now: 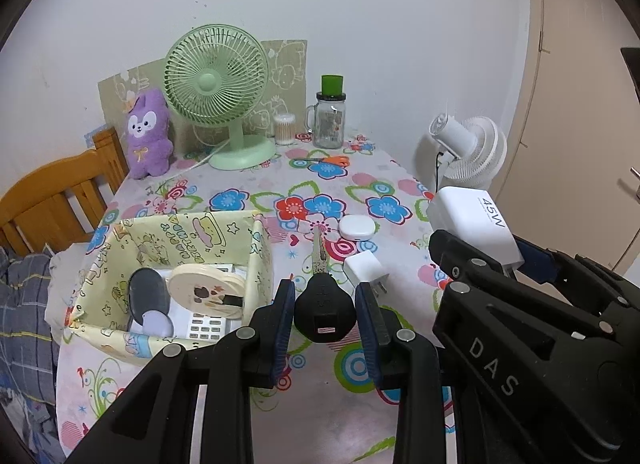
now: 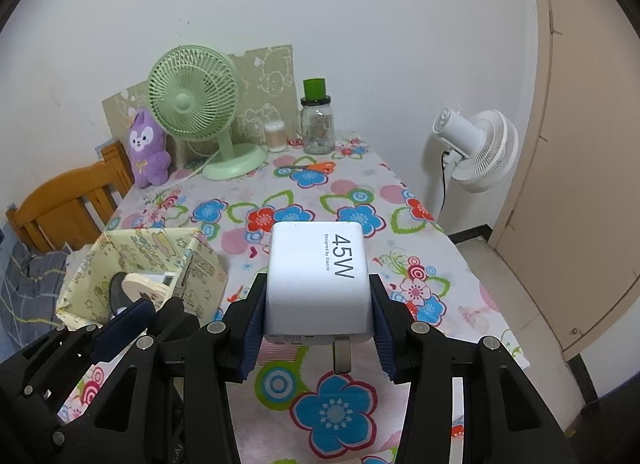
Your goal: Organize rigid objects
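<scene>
At far left the pale yellow cartoon-print paper box (image 1: 256, 260) sits on the table. Your left gripper (image 1: 325, 318) pinches the black-headed metal key (image 1: 323, 306) just right of it; your right gripper (image 2: 318, 330) clamps the white 45W charger block (image 2: 318, 284) above the floral tablecloth (image 2: 280, 204).

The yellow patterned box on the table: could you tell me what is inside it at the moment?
Inside the yellow box lie a cream round disc, a dark oval item and a white keypad device. The disc and oval item cover most of the device and the box floor.
</scene>
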The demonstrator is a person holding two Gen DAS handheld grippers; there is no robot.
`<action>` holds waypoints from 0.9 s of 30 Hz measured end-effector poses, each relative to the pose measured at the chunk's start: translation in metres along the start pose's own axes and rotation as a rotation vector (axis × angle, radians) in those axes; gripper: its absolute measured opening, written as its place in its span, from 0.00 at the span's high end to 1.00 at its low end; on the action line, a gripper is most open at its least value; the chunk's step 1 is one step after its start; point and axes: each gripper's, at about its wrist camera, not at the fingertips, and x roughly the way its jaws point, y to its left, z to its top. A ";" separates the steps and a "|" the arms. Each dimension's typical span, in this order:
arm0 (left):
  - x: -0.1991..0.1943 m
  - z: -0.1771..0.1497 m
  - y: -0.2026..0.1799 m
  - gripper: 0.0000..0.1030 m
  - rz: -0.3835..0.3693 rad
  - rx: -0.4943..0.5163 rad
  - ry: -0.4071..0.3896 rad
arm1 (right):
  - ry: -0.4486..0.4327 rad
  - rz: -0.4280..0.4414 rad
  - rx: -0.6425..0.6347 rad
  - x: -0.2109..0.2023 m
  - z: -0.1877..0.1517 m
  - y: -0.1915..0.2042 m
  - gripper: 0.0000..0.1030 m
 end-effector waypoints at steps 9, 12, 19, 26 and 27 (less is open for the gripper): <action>-0.004 0.003 0.019 0.70 0.003 -0.010 -0.009 | 0.004 0.012 -0.013 -0.001 0.004 0.018 0.51; -0.005 0.003 0.025 0.70 0.010 -0.010 -0.011 | 0.007 0.016 -0.015 0.001 0.005 0.026 0.51; -0.008 0.005 0.043 0.70 0.027 -0.009 -0.017 | 0.008 0.038 -0.019 0.004 0.007 0.045 0.51; -0.008 0.004 0.062 0.70 0.043 -0.021 -0.012 | 0.016 0.061 -0.040 0.007 0.008 0.067 0.51; -0.008 0.004 0.064 0.70 0.044 -0.023 -0.011 | 0.018 0.065 -0.045 0.008 0.008 0.071 0.51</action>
